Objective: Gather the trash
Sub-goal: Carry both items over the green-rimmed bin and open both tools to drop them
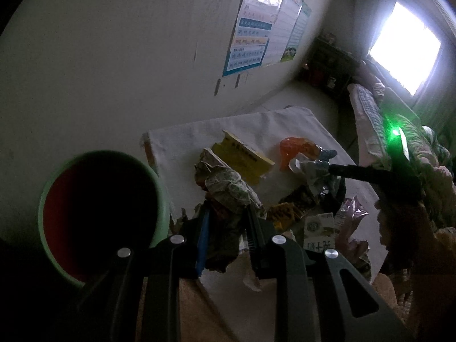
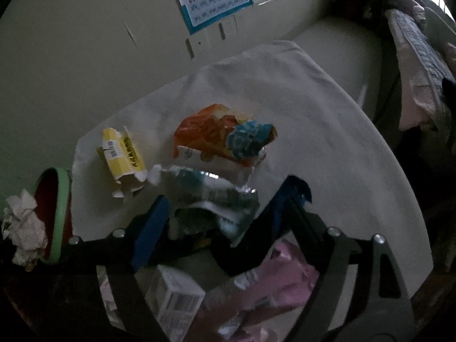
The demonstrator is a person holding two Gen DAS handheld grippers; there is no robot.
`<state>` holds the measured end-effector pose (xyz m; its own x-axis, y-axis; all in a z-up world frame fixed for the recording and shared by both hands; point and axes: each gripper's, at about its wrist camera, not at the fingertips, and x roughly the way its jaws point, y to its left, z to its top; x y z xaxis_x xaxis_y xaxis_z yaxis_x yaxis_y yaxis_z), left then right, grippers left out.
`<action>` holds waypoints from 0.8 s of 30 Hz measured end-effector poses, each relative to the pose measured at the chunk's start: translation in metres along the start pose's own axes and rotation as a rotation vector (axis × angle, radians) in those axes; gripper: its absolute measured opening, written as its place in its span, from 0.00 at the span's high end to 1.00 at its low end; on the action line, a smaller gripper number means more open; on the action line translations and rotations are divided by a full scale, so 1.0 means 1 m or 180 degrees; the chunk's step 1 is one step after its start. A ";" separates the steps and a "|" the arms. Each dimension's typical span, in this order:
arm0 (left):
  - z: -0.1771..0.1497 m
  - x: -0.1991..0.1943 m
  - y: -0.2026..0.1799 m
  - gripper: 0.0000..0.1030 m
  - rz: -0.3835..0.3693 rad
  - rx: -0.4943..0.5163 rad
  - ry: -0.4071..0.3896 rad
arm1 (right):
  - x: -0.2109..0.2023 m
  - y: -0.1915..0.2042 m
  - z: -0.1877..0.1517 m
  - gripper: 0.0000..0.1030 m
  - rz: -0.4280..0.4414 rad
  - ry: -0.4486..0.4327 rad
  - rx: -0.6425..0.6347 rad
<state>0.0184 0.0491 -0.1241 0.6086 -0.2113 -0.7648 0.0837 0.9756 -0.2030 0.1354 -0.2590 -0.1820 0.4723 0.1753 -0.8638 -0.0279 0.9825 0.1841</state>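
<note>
My left gripper [image 1: 228, 211] is shut on a crumpled patterned wrapper [image 1: 225, 182], just right of the green bin [image 1: 159, 188] with its red inside. My right gripper [image 2: 228, 191] stands open over the white-clothed table [image 2: 313, 114], with a silver and teal foil wrapper [image 2: 211, 196] lying between its blue pads [image 2: 148, 228]. Beyond it lie an orange snack bag [image 2: 205, 128] and a torn yellow box [image 2: 122, 156]. In the left wrist view, one finger [image 1: 350, 171] of the right gripper reaches in from the right beside the foil wrapper [image 1: 310, 171].
A white carton [image 2: 173, 296] and a pink wrapper [image 2: 285, 279] lie under the right gripper. A pale crumpled wad [image 2: 22, 228] shows at the bin's rim [image 2: 62, 213]. The wall with a poster [image 1: 256, 28] stands behind the table. Bedding [image 1: 367, 114] is piled at the right.
</note>
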 end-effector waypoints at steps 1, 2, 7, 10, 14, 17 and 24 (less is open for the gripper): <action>-0.001 0.000 0.000 0.79 0.0004 0.0007 -0.0001 | 0.002 0.001 0.001 0.21 -0.0011 0.0016 -0.0016; -0.001 -0.001 0.000 0.79 0.0004 0.0008 -0.0001 | 0.006 0.004 0.003 0.21 -0.0027 0.0045 -0.0042; -0.001 -0.002 0.001 0.79 0.0025 -0.0036 -0.0012 | 0.016 0.014 0.007 0.31 -0.0054 0.0119 -0.0168; -0.002 -0.002 0.006 0.79 0.0042 -0.0072 -0.0015 | 0.019 0.017 0.007 0.53 -0.0010 0.0148 -0.0174; -0.003 0.000 0.012 0.79 0.0047 -0.0121 -0.0001 | 0.017 0.018 0.004 0.71 0.0089 0.0121 -0.0144; -0.002 0.002 0.017 0.79 0.0046 -0.0152 0.0007 | 0.011 0.020 0.003 0.78 0.0154 0.0089 -0.0138; 0.001 -0.003 0.034 0.79 0.0123 -0.0224 -0.0097 | -0.036 0.035 -0.001 0.79 0.0309 -0.0197 -0.0118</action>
<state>0.0200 0.0829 -0.1280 0.6342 -0.1705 -0.7541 0.0047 0.9762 -0.2168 0.1164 -0.2308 -0.1450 0.5192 0.2668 -0.8119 -0.1082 0.9629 0.2472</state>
